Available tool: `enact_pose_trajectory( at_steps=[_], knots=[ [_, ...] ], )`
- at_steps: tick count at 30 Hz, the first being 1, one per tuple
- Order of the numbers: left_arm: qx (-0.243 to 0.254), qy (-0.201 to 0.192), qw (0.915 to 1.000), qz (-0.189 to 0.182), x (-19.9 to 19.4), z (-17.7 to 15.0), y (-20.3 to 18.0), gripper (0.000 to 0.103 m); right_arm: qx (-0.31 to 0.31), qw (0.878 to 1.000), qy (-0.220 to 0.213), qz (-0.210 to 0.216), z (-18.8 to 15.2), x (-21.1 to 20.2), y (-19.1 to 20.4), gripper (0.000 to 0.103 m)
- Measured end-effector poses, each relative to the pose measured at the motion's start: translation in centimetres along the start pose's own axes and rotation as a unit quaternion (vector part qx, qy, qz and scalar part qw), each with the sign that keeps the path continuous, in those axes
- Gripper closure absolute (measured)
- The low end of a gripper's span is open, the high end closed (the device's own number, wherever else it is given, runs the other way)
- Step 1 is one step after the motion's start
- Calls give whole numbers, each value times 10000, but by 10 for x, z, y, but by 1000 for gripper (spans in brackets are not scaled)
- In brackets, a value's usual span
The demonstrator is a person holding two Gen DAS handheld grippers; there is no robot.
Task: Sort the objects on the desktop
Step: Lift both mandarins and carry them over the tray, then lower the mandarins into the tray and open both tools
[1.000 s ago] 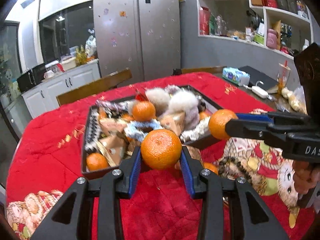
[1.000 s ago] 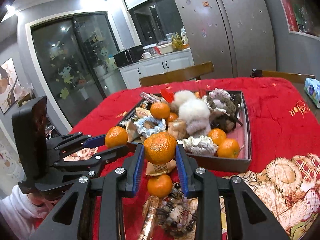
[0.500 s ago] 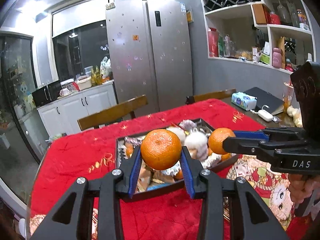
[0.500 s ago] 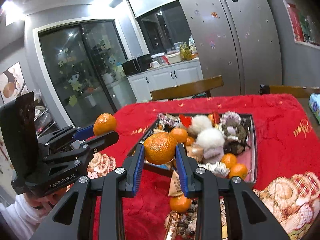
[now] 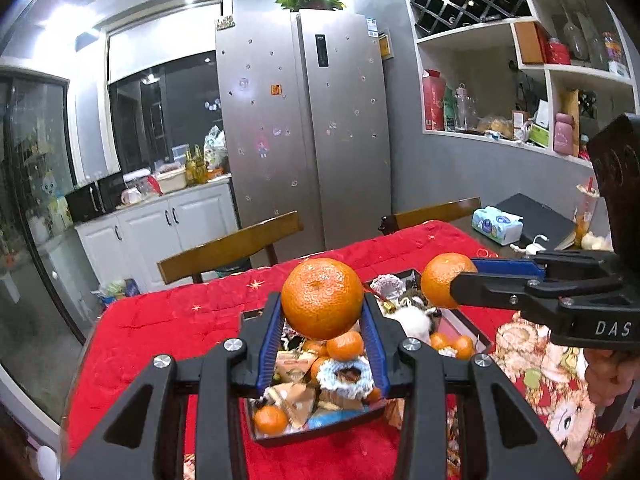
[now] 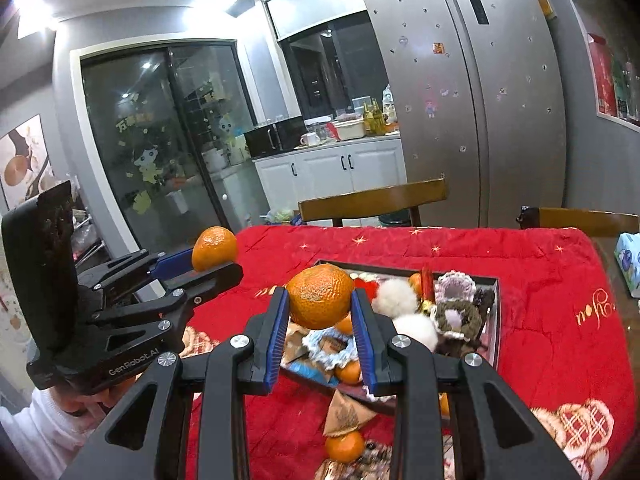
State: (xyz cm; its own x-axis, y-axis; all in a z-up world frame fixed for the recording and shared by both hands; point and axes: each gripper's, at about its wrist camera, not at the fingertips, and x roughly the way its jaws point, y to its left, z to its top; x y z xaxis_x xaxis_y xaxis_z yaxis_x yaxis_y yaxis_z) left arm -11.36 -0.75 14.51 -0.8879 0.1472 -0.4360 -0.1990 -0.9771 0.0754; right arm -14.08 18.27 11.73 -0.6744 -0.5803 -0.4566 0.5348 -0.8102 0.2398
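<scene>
My left gripper (image 5: 322,320) is shut on a tangerine (image 5: 322,304) and holds it high above the dark tray (image 5: 320,432). My right gripper (image 6: 320,312) is shut on another tangerine (image 6: 320,295), also raised above the tray (image 6: 496,320). Each gripper shows in the other's view, the right gripper (image 5: 452,284) with its tangerine (image 5: 442,284) and the left gripper (image 6: 224,258) with its tangerine (image 6: 214,248). The tray holds several tangerines, snack packets, crochet rings and white pompoms (image 6: 400,300).
A red cloth (image 6: 540,280) covers the table. A loose tangerine (image 6: 344,446), a paper packet (image 6: 346,416) and beads lie on the cloth in front of the tray. Wooden chairs (image 5: 232,246) stand behind the table. A tissue pack (image 5: 496,226) lies at the far right.
Both grippers have risen and pulled back with their tangerines still held. The tray now looks smaller and lower in both views.
</scene>
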Motion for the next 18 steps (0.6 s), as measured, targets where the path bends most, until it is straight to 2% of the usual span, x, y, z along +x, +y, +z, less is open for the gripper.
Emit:
enact_pose_trajectory(
  at_steps=[4,9,18],
  knots=[
    [-286,76,9994,-167,33,5,13,64,115,9997,125,-166,2,24,-11,73],
    [-615,412,9967,-337,89,7,27,64,46,9991,305,-288,4,63,-25,73],
    [-907,902,9914,-287,169,-9,50,64,250,9981,455,-341,12,107,-59,73]
  ],
)
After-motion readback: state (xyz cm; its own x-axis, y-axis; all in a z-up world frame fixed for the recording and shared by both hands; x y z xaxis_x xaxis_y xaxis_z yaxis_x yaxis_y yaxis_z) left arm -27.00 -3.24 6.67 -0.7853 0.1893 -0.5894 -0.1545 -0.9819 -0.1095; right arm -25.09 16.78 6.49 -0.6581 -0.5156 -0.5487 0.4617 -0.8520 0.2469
